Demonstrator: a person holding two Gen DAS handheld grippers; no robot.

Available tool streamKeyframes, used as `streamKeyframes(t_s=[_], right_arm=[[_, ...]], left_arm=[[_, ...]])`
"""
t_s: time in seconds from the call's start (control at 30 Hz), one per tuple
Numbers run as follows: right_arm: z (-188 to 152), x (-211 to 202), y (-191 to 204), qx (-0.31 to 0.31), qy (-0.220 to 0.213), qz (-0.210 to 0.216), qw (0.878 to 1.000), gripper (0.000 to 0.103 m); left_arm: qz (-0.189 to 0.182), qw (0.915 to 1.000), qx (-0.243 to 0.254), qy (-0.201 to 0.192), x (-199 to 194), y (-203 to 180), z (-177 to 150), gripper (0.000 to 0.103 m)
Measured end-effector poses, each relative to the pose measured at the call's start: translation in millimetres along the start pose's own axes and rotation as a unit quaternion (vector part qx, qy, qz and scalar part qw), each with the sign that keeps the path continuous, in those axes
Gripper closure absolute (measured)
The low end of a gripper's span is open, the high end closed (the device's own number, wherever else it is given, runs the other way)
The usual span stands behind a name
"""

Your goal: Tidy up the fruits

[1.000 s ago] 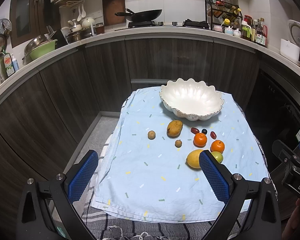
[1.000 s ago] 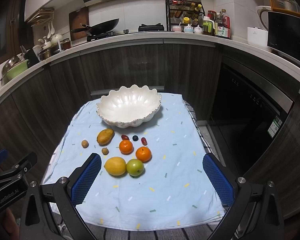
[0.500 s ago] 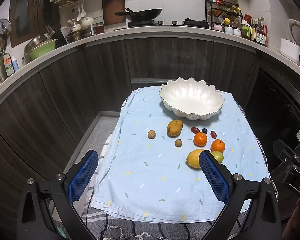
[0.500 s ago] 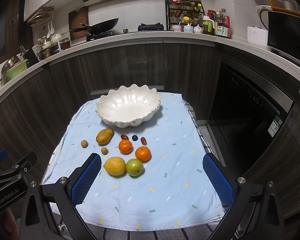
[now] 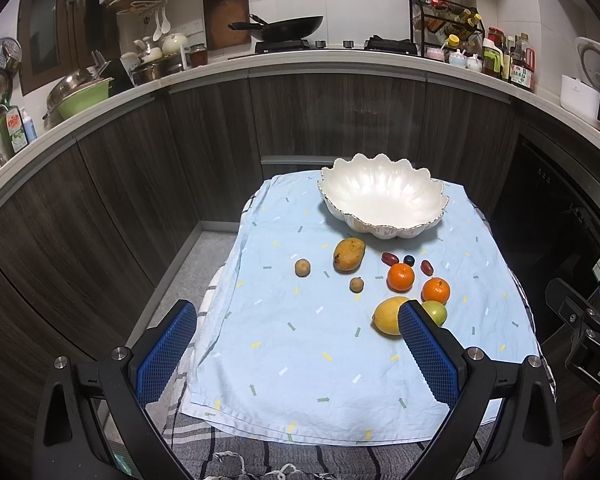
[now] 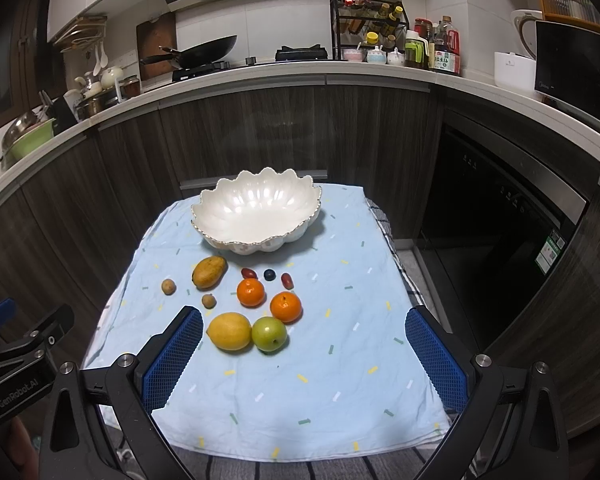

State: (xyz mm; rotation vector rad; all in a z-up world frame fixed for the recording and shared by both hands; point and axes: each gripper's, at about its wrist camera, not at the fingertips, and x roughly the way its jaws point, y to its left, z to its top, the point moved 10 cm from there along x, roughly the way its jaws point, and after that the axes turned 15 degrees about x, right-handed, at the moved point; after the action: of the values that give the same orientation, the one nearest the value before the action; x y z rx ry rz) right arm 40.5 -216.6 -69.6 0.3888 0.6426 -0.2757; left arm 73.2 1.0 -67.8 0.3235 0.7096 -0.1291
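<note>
Nothing moved; both claws [image 5: 296,344] [image 6: 304,344] gape empty; left body reads, seemingly, "GenRobot.AI".

Bowl [image 6: 256,216] glossy white ceramic; tablecloth [image 6: 340,360] matt, creased cotton; cabinet fronts [image 6: 260,132] dark woodgrain; finger pads [image 6: 172,360] knurled blue rubber.

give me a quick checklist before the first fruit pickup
1. Scalloped white ceramic bowl empty and upright on the light blue patterned cloth: ok.
2. Right claw open, holding nothing: ok.
3. Left claw open, holding nothing: ok.
4. Yellow lemon and round green fruit nearest the right claw, clear from above: ok, but they touch, so gripping one may nudge the other.
5. Two oranges standing apart from their neighbours: ok.
6. All fruit on the cloth, none near its edge: ok.
7. Fruit firmness for grip force: cannot tell.
</note>
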Motion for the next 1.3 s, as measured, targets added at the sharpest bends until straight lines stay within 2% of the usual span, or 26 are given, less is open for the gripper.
streamKeyframes(t_s=[0.6,1.3], right_arm=[[0.6,2.3,-7.5,0.004,0.009,-0.002,1.0,0.0],[-5.7,51.4,-23.1,0.011,0.05,-0.023,0.998,0.0]], left_arm=[[-0.005,0.9998,0.018,0.003,11.7,-7.3,-1.7,0.0],[-0.038,0.9953,0.086,0.022,48.0,-40.2,9.2,0.0]])
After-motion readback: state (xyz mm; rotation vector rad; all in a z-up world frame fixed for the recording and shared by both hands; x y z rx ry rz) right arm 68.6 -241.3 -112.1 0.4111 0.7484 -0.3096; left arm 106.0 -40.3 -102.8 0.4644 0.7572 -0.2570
